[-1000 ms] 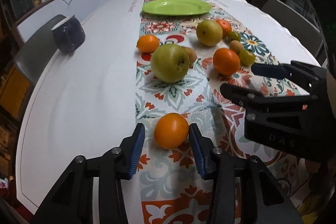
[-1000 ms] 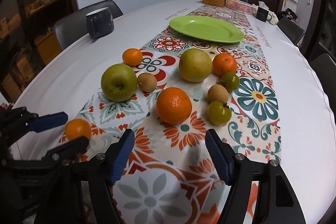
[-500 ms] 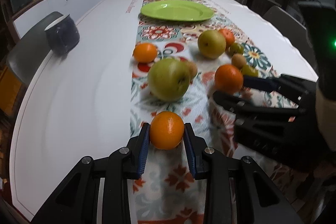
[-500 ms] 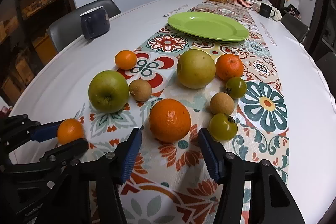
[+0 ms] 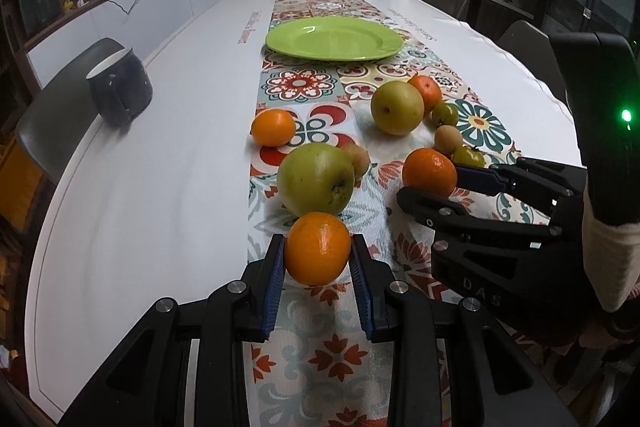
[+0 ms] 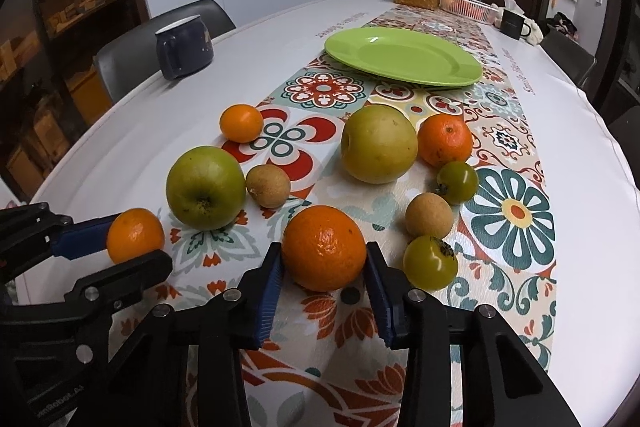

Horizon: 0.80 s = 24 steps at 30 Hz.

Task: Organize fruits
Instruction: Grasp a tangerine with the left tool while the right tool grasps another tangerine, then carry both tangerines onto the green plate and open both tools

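While the left wrist view is taken first, the left gripper (image 5: 318, 263) is seen clamped on a small orange (image 5: 318, 249), its blue pads pressed to the two flanks, near the table's (image 5: 140, 195) near edge, where the patterned runner (image 5: 320, 339) meets bare white cloth. A green apple (image 5: 316, 178) is seen just behind it, and the empty green plate (image 5: 334, 38) lies well apart toward the far end. At the right of this view the right gripper (image 5: 430, 183) is seen around a larger orange (image 5: 430, 171).

When the right wrist view is taken, the larger orange (image 6: 324, 247) is found between the right gripper's (image 6: 324, 271) pads, which have just been closing; both pads are judged to be touching the peel, so it is gripped. It rests on the runner (image 6: 512, 211), with a small green fruit (image 6: 430, 262) just beside it.

Both oranges are judged light, firm and round, with a slightly slick peel; they are best held across the widest part, with moderate pressure, lest they roll out or bruise.
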Each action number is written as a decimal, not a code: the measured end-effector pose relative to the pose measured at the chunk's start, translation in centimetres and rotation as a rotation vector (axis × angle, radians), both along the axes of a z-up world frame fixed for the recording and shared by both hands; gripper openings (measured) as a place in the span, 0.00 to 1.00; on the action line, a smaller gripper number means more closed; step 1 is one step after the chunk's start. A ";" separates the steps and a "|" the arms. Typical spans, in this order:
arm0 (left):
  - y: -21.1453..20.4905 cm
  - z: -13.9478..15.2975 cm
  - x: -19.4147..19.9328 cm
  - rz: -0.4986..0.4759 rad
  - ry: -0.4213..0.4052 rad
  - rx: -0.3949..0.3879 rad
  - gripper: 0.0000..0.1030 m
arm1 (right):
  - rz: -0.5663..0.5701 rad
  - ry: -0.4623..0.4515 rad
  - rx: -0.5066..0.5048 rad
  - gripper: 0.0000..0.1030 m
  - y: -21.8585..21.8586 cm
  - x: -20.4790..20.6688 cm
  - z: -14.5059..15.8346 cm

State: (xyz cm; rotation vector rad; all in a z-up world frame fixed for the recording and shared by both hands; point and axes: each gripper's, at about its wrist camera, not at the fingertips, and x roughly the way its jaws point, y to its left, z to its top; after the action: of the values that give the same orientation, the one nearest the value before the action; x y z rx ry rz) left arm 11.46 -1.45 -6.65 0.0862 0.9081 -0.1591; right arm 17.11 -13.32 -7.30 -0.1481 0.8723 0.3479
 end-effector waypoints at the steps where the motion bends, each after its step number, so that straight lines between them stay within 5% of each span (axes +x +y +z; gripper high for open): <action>1: 0.0 0.1 -0.1 0.000 -0.004 -0.002 0.31 | 0.001 -0.004 0.001 0.39 0.0 -0.1 0.1; 24: -1.0 6.3 0.0 -0.027 -0.169 -0.049 0.31 | -0.057 -0.148 0.072 0.39 -2.6 -3.0 7.4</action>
State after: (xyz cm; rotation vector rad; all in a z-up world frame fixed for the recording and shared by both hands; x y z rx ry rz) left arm 11.46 -2.46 -0.33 0.0654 0.7347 -0.1958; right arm 14.06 -15.95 0.13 -0.0813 0.7157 0.3107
